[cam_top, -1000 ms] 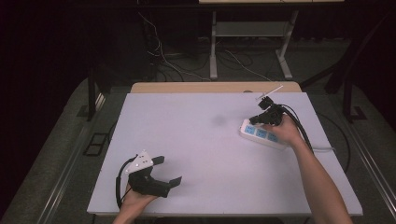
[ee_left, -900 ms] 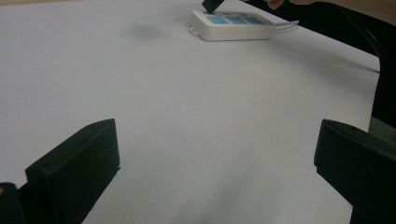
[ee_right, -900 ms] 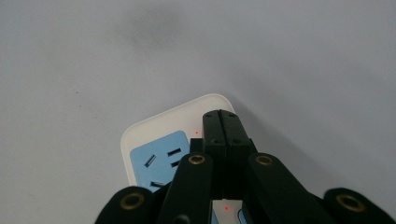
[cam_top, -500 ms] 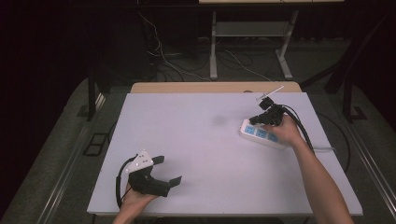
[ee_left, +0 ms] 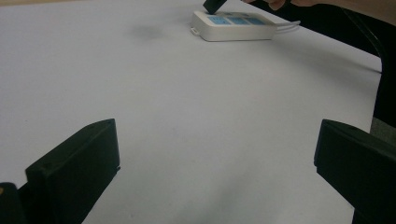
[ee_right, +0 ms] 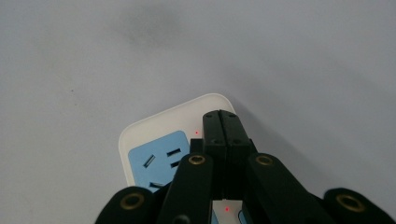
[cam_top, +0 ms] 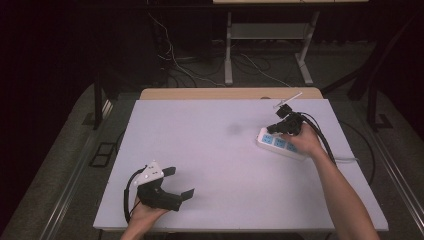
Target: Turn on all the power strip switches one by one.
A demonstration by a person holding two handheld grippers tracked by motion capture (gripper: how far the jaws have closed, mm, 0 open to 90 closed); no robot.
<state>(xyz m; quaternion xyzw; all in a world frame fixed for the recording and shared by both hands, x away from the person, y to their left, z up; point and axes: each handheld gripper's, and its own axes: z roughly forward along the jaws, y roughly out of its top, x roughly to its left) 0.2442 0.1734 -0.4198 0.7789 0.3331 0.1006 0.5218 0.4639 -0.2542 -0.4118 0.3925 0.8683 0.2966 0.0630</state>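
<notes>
One power strip (cam_top: 281,144), two claws, one pale worktop (cam_top: 220,150). Strip at the right far part of the worktop, lying flat, white plastic with rounded corners and blue socket panels, three seen in the left gripper view (ee_left: 233,25). Right claw (cam_top: 276,128) directly over the strip's near-centre end, jaws pressed together with nothing between them, tips down at the white rim beside a blue socket (ee_right: 156,161); touching or just above, cannot tell. Two small red dots on the strip near the tips. Left claw (cam_top: 179,184) well apart at the left near corner, resting on the worktop, black blocky jaws spread wide and empty. Worktop matte, smooth, with a faint grey smudge (cam_top: 233,129) left of the strip.
</notes>
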